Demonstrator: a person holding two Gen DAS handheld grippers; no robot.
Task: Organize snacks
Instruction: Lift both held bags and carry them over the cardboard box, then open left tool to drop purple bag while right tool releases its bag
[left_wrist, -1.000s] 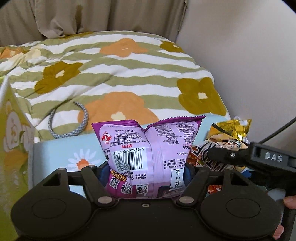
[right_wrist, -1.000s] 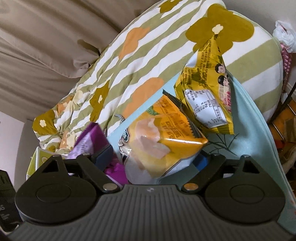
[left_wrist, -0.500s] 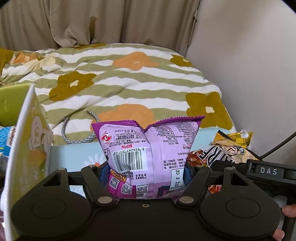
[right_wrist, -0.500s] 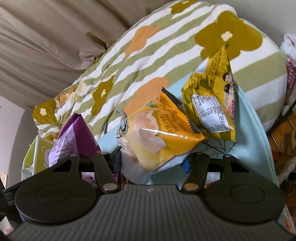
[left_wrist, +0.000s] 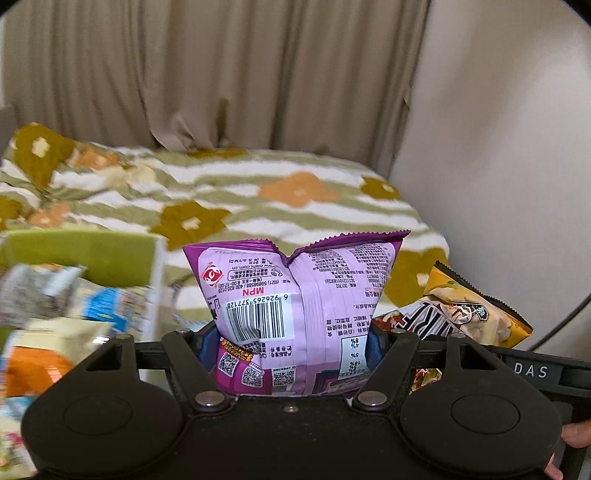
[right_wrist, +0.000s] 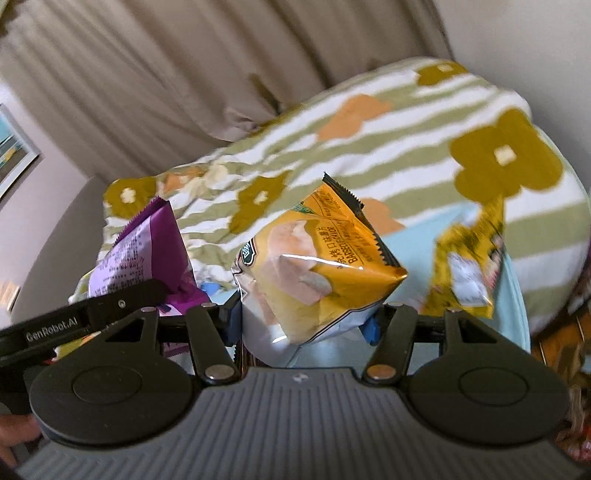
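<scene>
While both grippers hang above the bed, left gripper (left_wrist: 291, 354) jaws pinch the purple foil snack bag (left_wrist: 295, 310) upright; right gripper (right_wrist: 306, 325) jaws clamp the orange foil chip bag (right_wrist: 314, 266). Green-sided box (left_wrist: 85, 254), seemingly the bin, lies nearer the left gripper.

I see purple snack bag (left_wrist: 295, 314) with white barcode label | orange-yellow snack bag (right_wrist: 317, 273) with black serrated edges | quilt (left_wrist: 258, 199) in green-white stripes with orange and mustard flowers | beige curtain (left_wrist: 221, 74) | box with lime-green inside wall (left_wrist: 85, 254)
</scene>
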